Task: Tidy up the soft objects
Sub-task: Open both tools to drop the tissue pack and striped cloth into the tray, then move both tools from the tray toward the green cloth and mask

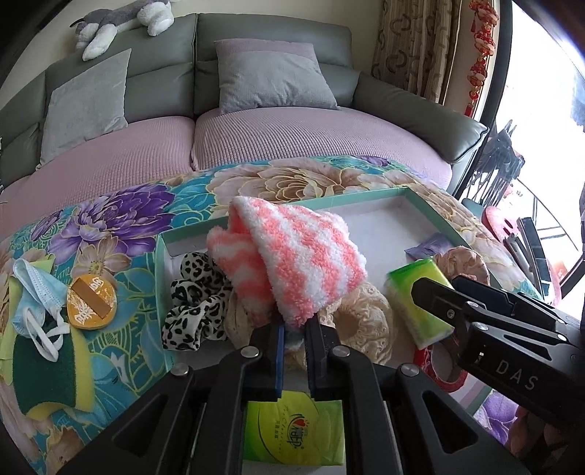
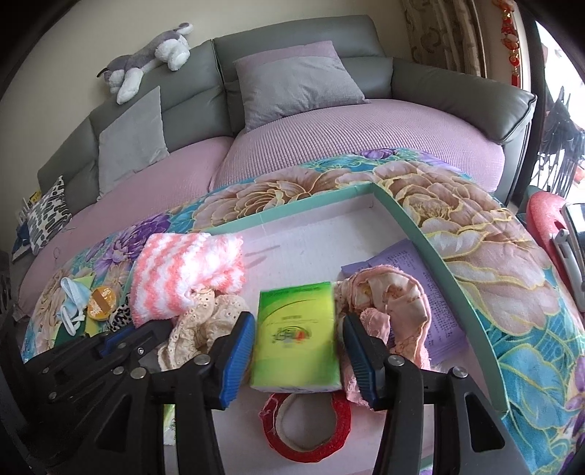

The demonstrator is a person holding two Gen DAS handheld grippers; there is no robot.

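While its two black fingers press together on the lower edge of a fuzzy pink-and-white striped sock (image 1: 292,255), the left gripper (image 1: 293,330) holds that sock lifted above the contents of a shallow mint-green box (image 1: 365,199). Beneath the sock lie a cream lace scrunchie (image 1: 360,321) and a leopard-print scrunchie (image 1: 197,303), both inside the box, and a green tissue pack (image 1: 294,431) sits directly under the left gripper's frame.

Spread wide, the right gripper (image 2: 298,350) has its blue-padded fingers (image 2: 239,350) on either side of a second green tissue pack (image 2: 296,336) without visibly touching it. A roll of red tape (image 2: 307,427) lies just in front of that pack, a pink satin scrunchie (image 2: 387,303) touches its right side, and a purple packet (image 2: 431,303) rests against the box wall beyond.

Outside the box, on the floral blanket (image 2: 493,263), a blue face mask (image 1: 36,292), an orange disc (image 1: 91,303) and a yellow-green sponge (image 1: 55,376) are grouped at the left. A grey sofa (image 1: 270,47) with a plush husky (image 1: 124,22) stands behind.
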